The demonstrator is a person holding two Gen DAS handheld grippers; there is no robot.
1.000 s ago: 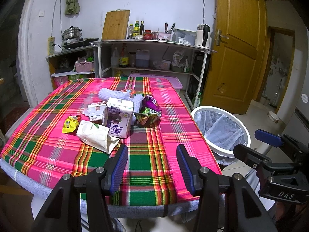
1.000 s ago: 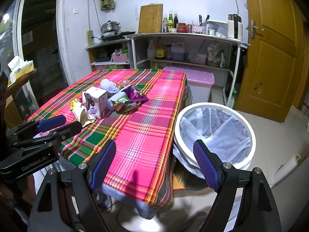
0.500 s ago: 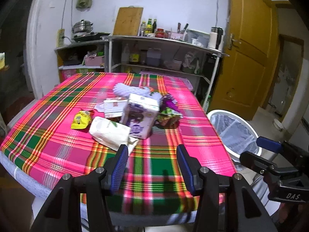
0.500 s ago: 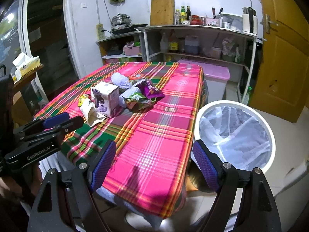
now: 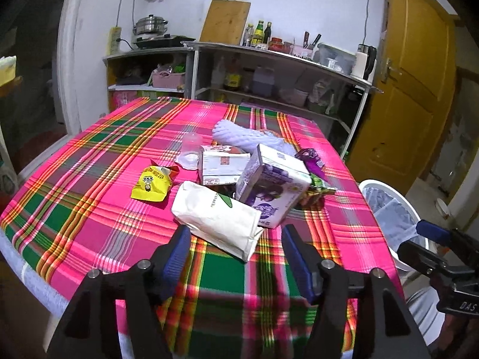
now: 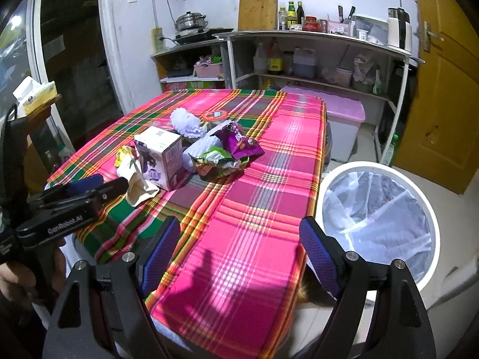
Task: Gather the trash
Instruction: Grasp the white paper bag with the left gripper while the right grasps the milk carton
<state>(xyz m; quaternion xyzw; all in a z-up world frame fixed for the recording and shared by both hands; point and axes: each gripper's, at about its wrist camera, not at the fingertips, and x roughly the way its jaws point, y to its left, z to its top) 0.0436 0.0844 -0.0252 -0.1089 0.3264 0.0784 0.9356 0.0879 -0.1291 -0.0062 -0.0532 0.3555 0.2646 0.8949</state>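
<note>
Trash lies in a heap on the plaid tablecloth [image 5: 89, 197]: a white paper bag [image 5: 217, 217], a purple-printed carton [image 5: 274, 185], a white box [image 5: 223, 167], a yellow wrapper [image 5: 151, 184], a purple snack bag [image 6: 238, 142], a green wrapper [image 6: 218, 161] and white foam netting [image 5: 239, 136]. My left gripper [image 5: 236, 252] hovers just short of the paper bag, its jaws opening, nothing between them. My right gripper [image 6: 239, 248] stands open over the table's near right corner, empty. A white bin [image 6: 374, 224] with a clear liner sits on the floor at the right.
A shelf unit [image 6: 314, 56] with bottles, a kettle and a cutting board lines the back wall. A pink-lidded storage box [image 6: 344, 119] stands behind the table. A yellow door [image 5: 413, 89] is at the right. A clear plastic cup [image 5: 191, 146] stands near the heap.
Both grippers have come closer to the table, so the trash heap looks larger. The left gripper's jaws stand wider than before, and its view has rolled slightly.
</note>
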